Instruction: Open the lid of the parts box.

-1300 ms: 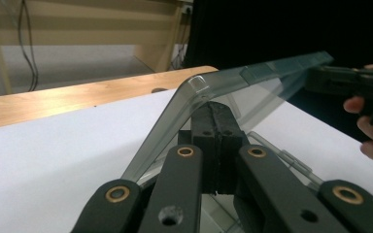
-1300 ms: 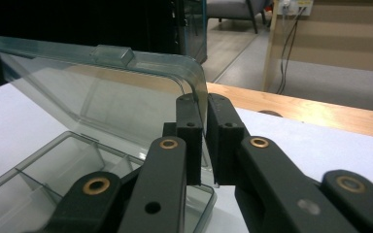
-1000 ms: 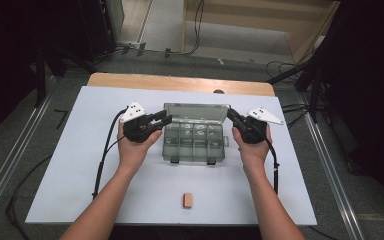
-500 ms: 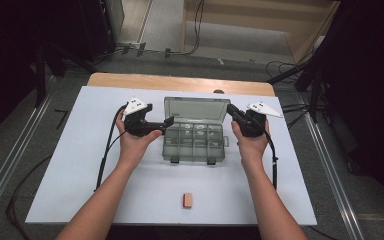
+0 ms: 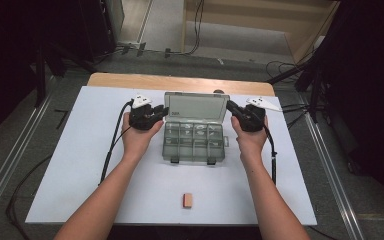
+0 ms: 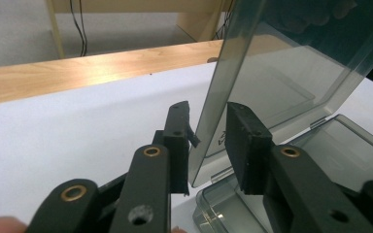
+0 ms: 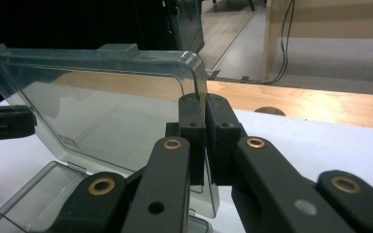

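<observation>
White sheeting covers the table [image 5: 70, 165], with a wooden edge at its far side and dark floor around; a clear plastic compartment box [image 5: 195, 142] sits mid-table, its lid [image 5: 196, 106] raised upright; the right gripper [image 7: 205, 104] is clamped on the lid's right edge; the left gripper [image 6: 206, 124] straddles the lid's left edge, its jaws having just been closing, a gap visible on both sides, so not yet pressing; a small tan block [image 5: 188, 200] lies well apart, near the front.
</observation>
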Action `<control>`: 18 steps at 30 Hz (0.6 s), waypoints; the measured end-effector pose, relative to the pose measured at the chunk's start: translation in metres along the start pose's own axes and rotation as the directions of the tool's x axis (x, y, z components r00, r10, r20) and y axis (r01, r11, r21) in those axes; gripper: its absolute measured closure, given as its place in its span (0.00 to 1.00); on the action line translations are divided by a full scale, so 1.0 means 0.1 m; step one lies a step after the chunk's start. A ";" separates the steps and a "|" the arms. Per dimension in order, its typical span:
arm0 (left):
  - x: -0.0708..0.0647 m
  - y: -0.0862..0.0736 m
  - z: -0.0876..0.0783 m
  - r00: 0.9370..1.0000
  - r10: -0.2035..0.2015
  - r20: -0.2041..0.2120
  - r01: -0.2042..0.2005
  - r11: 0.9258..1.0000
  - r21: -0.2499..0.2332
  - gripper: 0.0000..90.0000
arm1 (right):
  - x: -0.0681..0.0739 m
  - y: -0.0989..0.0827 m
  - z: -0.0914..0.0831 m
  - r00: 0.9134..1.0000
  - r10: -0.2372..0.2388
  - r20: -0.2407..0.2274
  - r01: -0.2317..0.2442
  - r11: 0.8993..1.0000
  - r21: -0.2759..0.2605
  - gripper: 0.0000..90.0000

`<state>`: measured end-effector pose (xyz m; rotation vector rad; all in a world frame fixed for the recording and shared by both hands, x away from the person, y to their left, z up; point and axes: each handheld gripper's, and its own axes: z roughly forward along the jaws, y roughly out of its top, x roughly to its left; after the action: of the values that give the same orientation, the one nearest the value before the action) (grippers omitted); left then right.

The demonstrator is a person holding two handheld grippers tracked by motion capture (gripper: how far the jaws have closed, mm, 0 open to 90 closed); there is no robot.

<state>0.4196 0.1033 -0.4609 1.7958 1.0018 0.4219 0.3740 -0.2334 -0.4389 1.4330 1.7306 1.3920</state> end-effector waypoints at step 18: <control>0.00 0.01 0.09 0.998 -0.053 -0.032 0.053 0.999 0.001 0.93 | -0.05 0.07 0.10 1.000 0.000 -0.008 0.000 1.000 0.021 0.95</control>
<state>0.4259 0.0983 -0.4644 1.7645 1.0700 0.4181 0.3876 -0.2347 -0.4369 1.4408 1.7555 1.3856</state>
